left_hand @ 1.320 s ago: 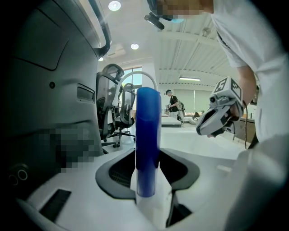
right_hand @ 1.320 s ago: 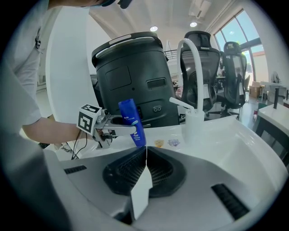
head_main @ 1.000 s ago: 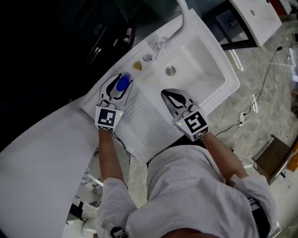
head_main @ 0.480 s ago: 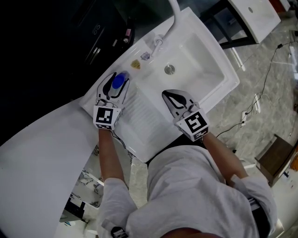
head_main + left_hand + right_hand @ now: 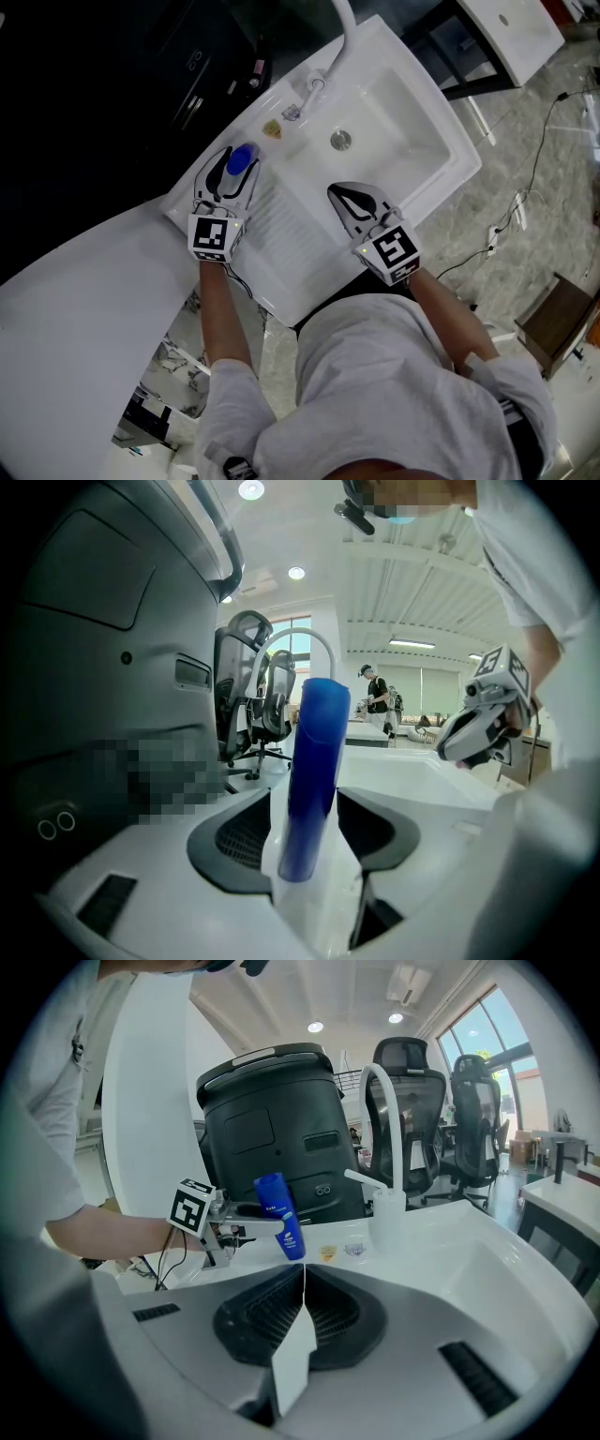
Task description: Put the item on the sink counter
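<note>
Blue bottle (image 5: 240, 162) upright on sink counter (image 5: 281, 225), upper left, between released, just-opening jaws of left gripper (image 5: 239, 169); right gripper (image 5: 336, 193) clenched, empty.

1. On your left gripper (image 5: 240, 160) the jaws have just been opening; the blue bottle (image 5: 314, 771) stands between them and blocks the way forward.
2. The dark machine (image 5: 178, 66) stands just behind the sink counter (image 5: 427, 199).
3. The ribbed drainboard (image 5: 281, 225) between that gripper and your right gripper (image 5: 334, 191) lies open.
4. The faucet (image 5: 337, 42) arches over the basin (image 5: 403, 117).
</note>
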Demonstrator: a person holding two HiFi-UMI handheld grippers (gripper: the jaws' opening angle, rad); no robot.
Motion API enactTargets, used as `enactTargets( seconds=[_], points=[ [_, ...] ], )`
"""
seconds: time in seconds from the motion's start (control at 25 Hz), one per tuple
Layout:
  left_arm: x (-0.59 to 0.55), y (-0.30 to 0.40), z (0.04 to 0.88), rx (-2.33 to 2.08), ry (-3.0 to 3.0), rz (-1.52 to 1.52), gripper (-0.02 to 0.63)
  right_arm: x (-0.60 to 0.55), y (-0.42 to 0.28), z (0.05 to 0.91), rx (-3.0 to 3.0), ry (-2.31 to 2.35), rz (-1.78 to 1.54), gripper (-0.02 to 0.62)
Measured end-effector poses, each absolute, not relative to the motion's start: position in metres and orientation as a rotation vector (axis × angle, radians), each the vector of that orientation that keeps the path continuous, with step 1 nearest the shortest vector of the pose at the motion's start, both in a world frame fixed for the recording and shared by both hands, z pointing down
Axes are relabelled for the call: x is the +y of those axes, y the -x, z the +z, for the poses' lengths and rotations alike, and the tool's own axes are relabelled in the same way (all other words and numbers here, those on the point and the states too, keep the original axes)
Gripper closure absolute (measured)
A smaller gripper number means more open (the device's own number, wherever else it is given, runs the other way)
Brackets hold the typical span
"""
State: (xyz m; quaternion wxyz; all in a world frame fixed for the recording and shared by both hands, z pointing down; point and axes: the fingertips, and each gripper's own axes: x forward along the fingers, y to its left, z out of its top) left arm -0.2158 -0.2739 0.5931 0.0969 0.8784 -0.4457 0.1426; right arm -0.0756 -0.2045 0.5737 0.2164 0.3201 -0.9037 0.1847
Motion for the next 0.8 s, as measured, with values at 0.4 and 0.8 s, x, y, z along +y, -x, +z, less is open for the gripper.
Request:
enactTargets(
  seconds=[0.4, 0.8],
  points=[
    [-0.261, 0.220, 0.585, -1.351, -2.582, 0.485, 0.396, -0.195, 0.076, 0.567, -2.520, -0.863, 0.491, 0.591],
    [-0.230, 0.234, 0.571, -1.517, -2.509, 0.512, 0.396, -0.177, 0.079, 0.549, -2.559, -0.899, 0.470, 0.591]
  ],
)
